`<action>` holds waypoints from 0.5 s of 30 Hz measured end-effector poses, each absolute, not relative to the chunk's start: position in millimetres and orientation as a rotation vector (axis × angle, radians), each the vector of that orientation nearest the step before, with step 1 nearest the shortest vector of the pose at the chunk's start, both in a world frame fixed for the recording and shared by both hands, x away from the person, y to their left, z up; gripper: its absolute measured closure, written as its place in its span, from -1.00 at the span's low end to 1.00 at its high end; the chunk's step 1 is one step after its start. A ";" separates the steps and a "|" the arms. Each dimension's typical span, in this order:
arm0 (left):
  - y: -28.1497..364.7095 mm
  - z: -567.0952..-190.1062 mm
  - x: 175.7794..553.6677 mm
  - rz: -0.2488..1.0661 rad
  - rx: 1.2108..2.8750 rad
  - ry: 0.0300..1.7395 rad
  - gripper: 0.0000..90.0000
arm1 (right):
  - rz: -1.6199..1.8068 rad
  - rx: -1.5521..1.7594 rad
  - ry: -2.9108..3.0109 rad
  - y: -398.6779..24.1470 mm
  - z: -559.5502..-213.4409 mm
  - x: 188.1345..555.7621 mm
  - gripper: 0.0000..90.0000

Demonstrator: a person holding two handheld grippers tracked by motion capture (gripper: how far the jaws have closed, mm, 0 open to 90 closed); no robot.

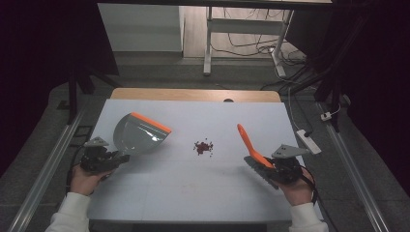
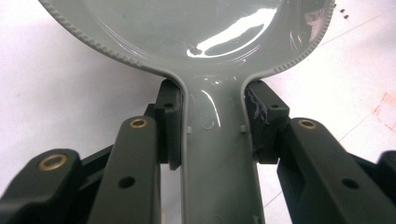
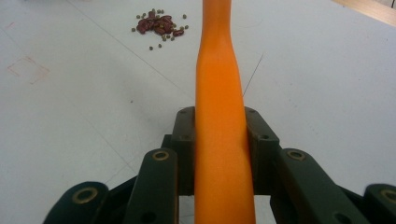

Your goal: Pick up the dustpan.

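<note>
A grey dustpan [image 1: 138,135] with an orange lip lies at the table's left, its handle [image 2: 217,154] clamped between the pads of my left gripper [image 1: 116,158] [image 2: 215,126], which is shut on it. At the right, my right gripper [image 1: 270,166] [image 3: 222,140] is shut on the orange handle [image 3: 222,116] of a hand brush [image 1: 254,152]; its dark bristles lie near the gripper and the handle points up and away. A small pile of red beans and tiny green seeds [image 1: 203,146] [image 3: 160,25] lies on the white table between the two tools.
The white table top [image 1: 193,193] has a wooden strip [image 1: 193,94] along its far edge. A white power strip [image 1: 309,141] lies off the right edge. Metal rails run along both sides, and a desk frame with cables stands beyond the table.
</note>
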State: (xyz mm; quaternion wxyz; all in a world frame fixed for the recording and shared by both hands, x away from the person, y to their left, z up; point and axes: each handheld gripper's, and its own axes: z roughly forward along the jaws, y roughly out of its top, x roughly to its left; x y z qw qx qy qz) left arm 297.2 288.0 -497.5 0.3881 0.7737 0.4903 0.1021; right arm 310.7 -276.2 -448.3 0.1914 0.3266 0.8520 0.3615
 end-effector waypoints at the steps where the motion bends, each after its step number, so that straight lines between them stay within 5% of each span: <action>1: 287.4 -497.3 298.5 0.259 1.971 1.242 0.38 | 1.016 0.921 2.393 -275.6 -448.2 310.8 0.55; 15: 272.8 -489.5 327.2 0.236 2.022 1.104 0.38 | 1.009 0.922 2.387 -273.0 -447.5 312.6 0.55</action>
